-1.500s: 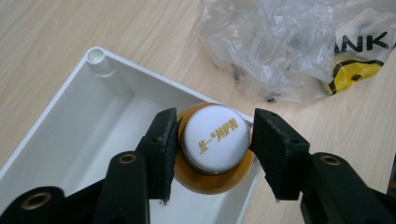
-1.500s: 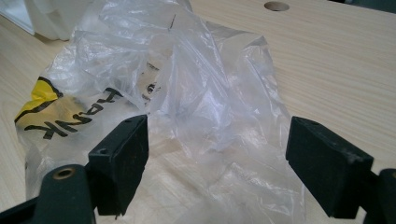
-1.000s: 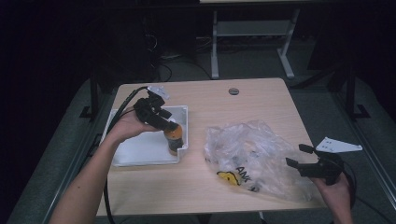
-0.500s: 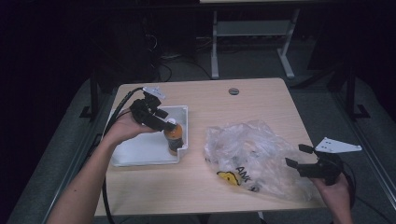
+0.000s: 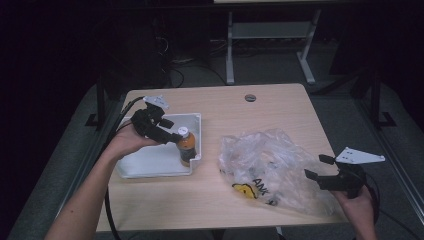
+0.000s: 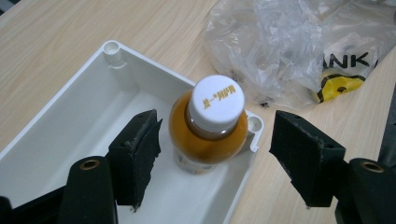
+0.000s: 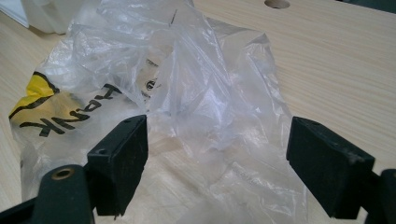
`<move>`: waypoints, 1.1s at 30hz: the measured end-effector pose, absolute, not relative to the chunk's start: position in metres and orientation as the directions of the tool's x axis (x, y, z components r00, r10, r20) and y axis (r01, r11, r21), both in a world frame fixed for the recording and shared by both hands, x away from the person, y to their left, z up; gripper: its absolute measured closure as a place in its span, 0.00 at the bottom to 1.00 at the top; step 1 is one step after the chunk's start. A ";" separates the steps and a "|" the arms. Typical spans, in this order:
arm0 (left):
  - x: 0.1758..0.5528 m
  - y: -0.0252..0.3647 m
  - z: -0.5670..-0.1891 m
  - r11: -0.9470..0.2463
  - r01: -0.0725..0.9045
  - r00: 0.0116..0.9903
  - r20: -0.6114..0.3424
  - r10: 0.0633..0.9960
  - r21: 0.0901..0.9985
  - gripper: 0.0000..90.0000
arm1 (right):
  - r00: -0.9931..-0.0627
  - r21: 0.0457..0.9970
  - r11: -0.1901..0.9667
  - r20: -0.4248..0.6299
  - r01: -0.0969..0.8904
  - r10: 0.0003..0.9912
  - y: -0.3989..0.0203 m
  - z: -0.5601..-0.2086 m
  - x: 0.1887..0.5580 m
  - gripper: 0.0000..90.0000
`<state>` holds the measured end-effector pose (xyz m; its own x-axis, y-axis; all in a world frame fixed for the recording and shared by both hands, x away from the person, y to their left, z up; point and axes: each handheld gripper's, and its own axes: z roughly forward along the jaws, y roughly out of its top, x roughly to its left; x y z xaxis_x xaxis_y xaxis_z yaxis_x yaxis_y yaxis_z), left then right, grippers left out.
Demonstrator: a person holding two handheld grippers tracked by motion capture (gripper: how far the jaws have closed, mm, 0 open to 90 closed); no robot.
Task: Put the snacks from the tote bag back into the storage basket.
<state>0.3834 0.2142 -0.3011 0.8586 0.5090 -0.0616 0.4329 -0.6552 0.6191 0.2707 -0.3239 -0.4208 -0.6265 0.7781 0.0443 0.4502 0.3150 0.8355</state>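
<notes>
Black left gripper (image 5: pixel 176 136), black cable, grey three-cornered plate; bare forearms, black foam pads (image 6: pixel 140 154).

Bottle (image 6: pixel 208 126): small, clear plastic, orange-brown liquid, filled approx. to the neck. White screw cap w/ gold print on top, cap on. Label at lower body, partly visible, text not legible. Pose: upright, standing in white tray (image 5: pixel 150 162), at the tray's right end, close against the corner w/ the round post hole. Nothing pressing on its sides.

Plastic bag (image 5: pixel 272 167): thin, clear, crumpled, lying loose and mostly flat on desk (image 5: pixel 225 100), right of the tray, apart from it. Yellow patch and black lettering on the near-left part. Contents: cannot tell.
</notes>
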 end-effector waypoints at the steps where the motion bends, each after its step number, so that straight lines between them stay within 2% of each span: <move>1: 0.382 0.215 -0.301 -0.647 0.430 0.857 -0.060 0.511 0.630 0.35 | -0.626 0.836 0.314 0.045 0.451 0.779 -0.324 -0.421 0.271 0.22; 23: 0.367 0.234 -0.310 -0.592 0.434 0.846 -0.082 0.527 0.679 0.36 | -0.627 0.834 0.318 0.042 0.450 0.778 -0.324 -0.421 0.272 0.22; 33: 0.361 0.245 -0.318 -0.602 0.438 0.843 -0.072 0.533 0.668 0.36 | -0.627 0.834 0.318 0.042 0.451 0.778 -0.324 -0.421 0.271 0.22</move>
<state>0.3612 0.2447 -0.3179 0.8430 0.5331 -0.0717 0.4375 -0.6022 0.6678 0.2710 -0.3236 -0.4212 -0.6265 0.7782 0.0421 0.4506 0.3177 0.8343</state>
